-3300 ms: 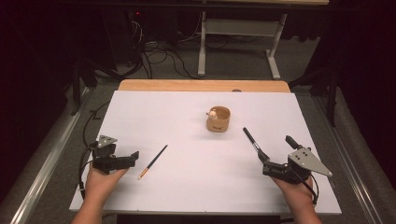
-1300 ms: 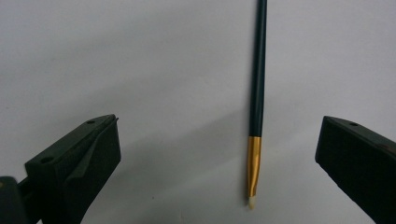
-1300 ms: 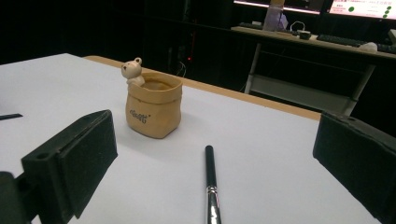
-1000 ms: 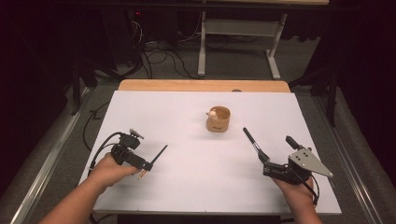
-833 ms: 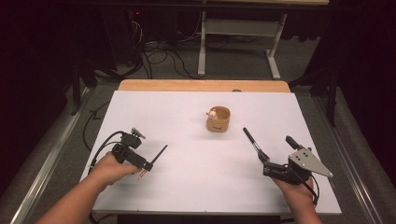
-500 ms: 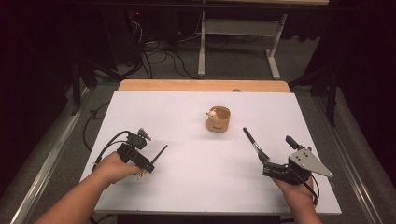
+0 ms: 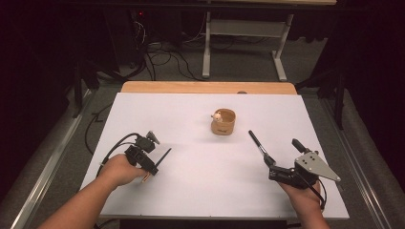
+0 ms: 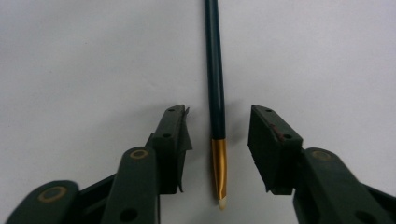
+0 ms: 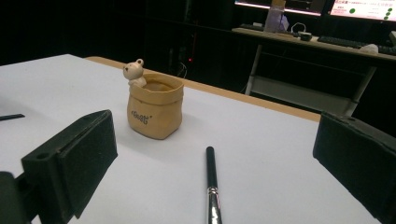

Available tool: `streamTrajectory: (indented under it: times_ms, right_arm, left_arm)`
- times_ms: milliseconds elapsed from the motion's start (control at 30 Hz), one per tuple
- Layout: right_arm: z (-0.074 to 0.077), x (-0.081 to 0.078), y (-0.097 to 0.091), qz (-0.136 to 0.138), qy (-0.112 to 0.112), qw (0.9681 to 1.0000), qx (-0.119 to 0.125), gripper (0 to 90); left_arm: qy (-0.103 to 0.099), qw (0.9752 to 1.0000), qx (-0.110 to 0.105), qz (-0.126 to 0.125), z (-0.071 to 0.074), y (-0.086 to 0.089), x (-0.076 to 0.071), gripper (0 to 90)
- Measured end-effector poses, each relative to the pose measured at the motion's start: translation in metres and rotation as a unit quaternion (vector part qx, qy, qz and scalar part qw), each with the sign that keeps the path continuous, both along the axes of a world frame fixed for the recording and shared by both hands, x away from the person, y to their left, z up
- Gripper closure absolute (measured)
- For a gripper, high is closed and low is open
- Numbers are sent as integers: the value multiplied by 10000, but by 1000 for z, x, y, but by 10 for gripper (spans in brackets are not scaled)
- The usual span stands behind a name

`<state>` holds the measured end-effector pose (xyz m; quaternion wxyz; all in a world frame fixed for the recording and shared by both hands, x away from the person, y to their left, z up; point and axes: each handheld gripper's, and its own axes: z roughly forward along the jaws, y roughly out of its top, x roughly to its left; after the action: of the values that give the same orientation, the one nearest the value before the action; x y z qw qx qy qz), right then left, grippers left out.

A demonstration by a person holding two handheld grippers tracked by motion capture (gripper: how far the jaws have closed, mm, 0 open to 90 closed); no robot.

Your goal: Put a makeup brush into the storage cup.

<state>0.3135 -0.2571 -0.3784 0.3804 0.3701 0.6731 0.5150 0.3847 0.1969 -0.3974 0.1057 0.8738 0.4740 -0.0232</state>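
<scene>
On the white table (image 7: 205, 186), near its left front, we have our left gripper (image 8: 219, 154) lowered over a slim dark-handled brush with a gold ferrule and pale tip (image 8: 215, 93), which lies flat on the surface. In the left gripper view the jaws stand partly open on either side of it, touching nothing, with the ferrule in the gap between them and the handle running away ahead. In the high view we see the same left gripper (image 7: 152, 164) at the near end of the brush (image 7: 163, 156).

We judge the brush light, stiff and thin, with a smooth round handle that may roll or slip sideways as the jaws close. The ferrule or the handle just above it looks the surest place to take hold; the soft tip should be spared.

Our right gripper (image 9: 210, 163) rests wide open and empty at the right front, a second dark brush with a silver ferrule (image 9: 211, 186) lying between its jaws. Beyond stands a small tan sack-shaped pot with a bear figure on its rim (image 9: 154, 109), near the table's middle.
</scene>
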Motion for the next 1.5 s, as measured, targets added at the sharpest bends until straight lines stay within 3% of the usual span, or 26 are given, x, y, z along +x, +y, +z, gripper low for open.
streamTrajectory:
  times_ms: [333, 433, 533, 1000, 1500]
  right_arm:
    - [0, 0, 0, 5, -15, 10000, -17, 13]
    - [0, 0, 0, -6, 16, 10000, -3, 13]
    - [1, -1, -1, 2, -20, 10000, -3, 13]
    - [0, 0, 0, 6, -4, 10000, -11, 13]
    - [-1, 0, 0, 21, 15, 10000, -12, 13]
  left_arm:
    - [-76, 9998, 178, -102, 0, -6, 0, 663]
    - [-83, 9990, 377, -229, -2, -11, 0, 680]
    - [-162, 9986, 431, -266, -2, -10, 0, 729]
    - [-160, 9984, 454, -308, -3, -8, 2, 820]
    - [-143, 9982, 399, -414, -3, -6, 3, 827]
